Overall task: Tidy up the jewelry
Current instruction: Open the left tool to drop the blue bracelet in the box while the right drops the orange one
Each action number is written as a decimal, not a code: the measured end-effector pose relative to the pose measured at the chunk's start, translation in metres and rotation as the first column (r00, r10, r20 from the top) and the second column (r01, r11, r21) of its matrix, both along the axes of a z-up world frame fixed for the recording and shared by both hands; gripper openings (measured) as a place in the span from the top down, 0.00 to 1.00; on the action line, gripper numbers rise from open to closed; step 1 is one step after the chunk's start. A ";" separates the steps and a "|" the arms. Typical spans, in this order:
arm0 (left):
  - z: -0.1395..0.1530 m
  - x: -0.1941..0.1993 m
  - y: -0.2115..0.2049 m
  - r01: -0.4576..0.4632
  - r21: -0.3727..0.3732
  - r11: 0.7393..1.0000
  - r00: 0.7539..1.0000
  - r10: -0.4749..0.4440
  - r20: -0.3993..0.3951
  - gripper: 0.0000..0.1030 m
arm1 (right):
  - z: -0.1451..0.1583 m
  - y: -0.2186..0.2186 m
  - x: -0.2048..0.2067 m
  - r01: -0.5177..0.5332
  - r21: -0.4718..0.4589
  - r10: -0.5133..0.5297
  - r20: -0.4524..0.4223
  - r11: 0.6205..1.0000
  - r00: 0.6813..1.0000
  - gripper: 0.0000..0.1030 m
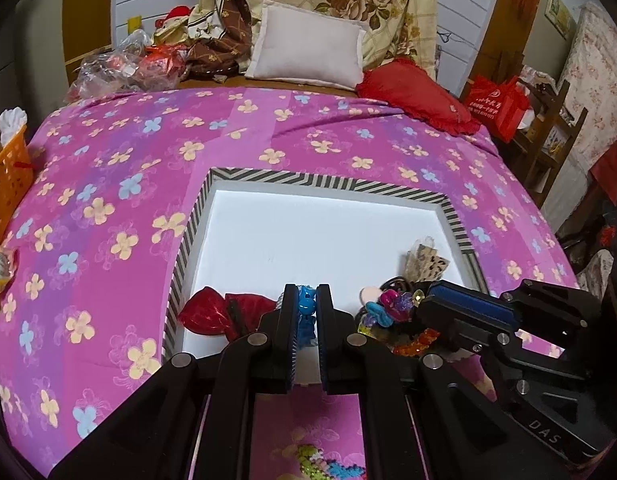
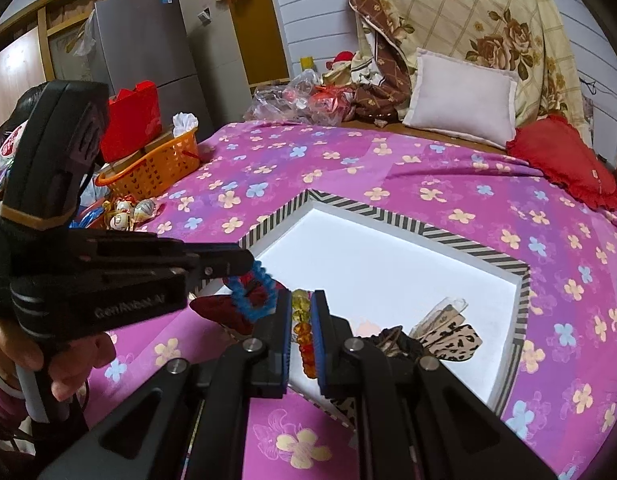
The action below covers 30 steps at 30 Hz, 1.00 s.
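A white tray with a striped rim (image 1: 320, 182) (image 2: 392, 216) lies on the pink flowered bedspread. My left gripper (image 1: 307, 304) is shut on a blue beaded bracelet (image 1: 306, 312), held over the tray's near edge; the bracelet also shows as a blue loop in the right wrist view (image 2: 254, 292). My right gripper (image 2: 301, 320) is shut on an amber and red beaded bracelet (image 2: 302, 332), also over the near edge. In the left wrist view the right gripper (image 1: 460, 308) sits over a pile of colourful hair pieces (image 1: 392, 306). A red fabric bow (image 1: 212, 314) lies in the tray's left corner.
A leopard-print bow (image 2: 456, 334) and a dark scrunchie (image 2: 396, 340) lie in the tray. An orange basket (image 2: 156, 168) stands at the bed's left edge beside small ornaments (image 2: 128, 212). A white pillow (image 1: 308, 46) and a red cushion (image 1: 420, 98) lie at the far end.
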<state>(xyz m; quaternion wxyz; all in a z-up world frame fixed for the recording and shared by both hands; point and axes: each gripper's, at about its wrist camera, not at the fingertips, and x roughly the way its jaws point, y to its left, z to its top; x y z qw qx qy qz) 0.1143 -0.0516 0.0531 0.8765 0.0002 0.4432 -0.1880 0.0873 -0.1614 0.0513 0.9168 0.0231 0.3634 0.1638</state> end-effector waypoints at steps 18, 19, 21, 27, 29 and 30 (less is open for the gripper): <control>-0.043 0.013 -0.019 0.005 0.051 0.999 0.998 -0.002 -0.066 1.00 | -0.057 -0.043 0.026 0.118 0.019 -0.115 -0.124 0.993 0.986 0.91; -0.046 0.014 -0.021 0.007 0.053 0.999 0.997 -0.003 -0.071 1.00 | -0.059 -0.044 0.027 0.121 0.019 -0.118 -0.127 0.992 0.985 0.91; -0.050 0.015 -0.023 0.009 0.055 0.998 0.997 -0.005 -0.077 1.00 | -0.063 -0.046 0.029 0.127 0.018 -0.124 -0.134 0.992 0.983 0.91; -0.061 0.019 -0.028 0.007 0.069 0.998 0.995 -0.001 -0.096 1.00 | -0.076 -0.051 0.033 0.143 0.020 -0.139 -0.159 0.989 0.978 0.91; -0.064 0.020 -0.029 0.005 0.072 0.997 0.995 0.002 -0.101 1.00 | -0.080 -0.051 0.035 0.145 0.021 -0.139 -0.166 0.989 0.976 0.91; -0.066 0.021 -0.029 0.005 0.073 0.997 0.995 0.003 -0.104 1.00 | -0.082 -0.051 0.036 0.146 0.023 -0.140 -0.169 0.989 0.976 0.91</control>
